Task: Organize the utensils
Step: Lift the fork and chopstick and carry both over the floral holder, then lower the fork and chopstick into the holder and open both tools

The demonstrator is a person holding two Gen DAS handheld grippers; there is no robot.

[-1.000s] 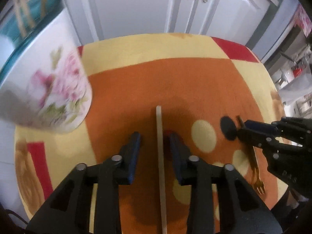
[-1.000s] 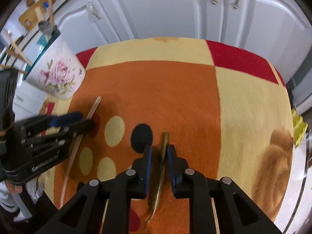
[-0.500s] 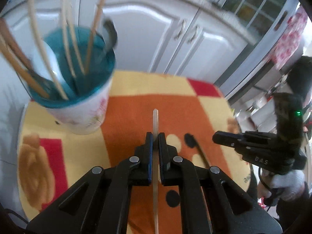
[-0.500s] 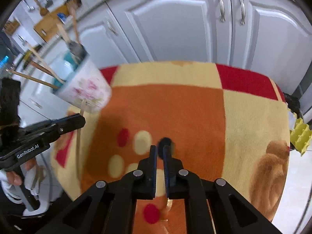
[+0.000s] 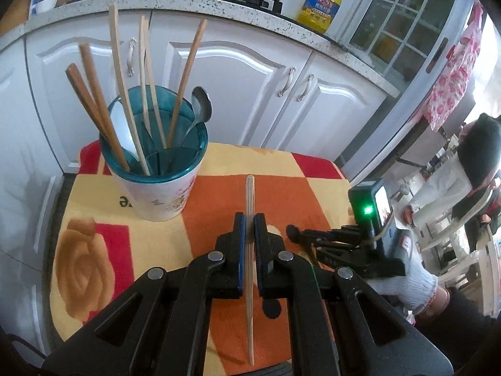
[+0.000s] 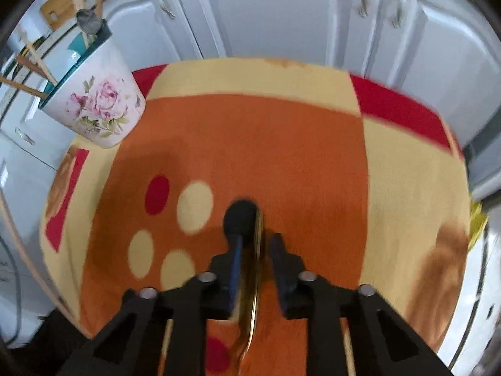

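My left gripper [image 5: 247,219] is shut on a pale wooden chopstick [image 5: 249,266] and holds it above the mat, right of the floral utensil cup [image 5: 156,185]. The cup holds several chopsticks and a metal spoon [image 5: 200,106]. My right gripper [image 6: 255,239] is open, its jaws on either side of a gold fork [image 6: 254,285] that lies on the mat. The right gripper also shows low at the right in the left wrist view [image 5: 300,235]. The cup stands at the far left in the right wrist view [image 6: 97,109].
An orange, yellow and red patterned mat [image 5: 216,188] covers the small table [image 6: 407,188]. White cabinet doors [image 5: 244,87] stand behind it. A person [image 5: 469,181] stands at the far right. A cooking oil bottle [image 5: 319,3] is on the counter.
My left gripper closed on the chopstick and lifted it off the mat. My right gripper closed around the fork half a second ago and now stands open, low over the mat.
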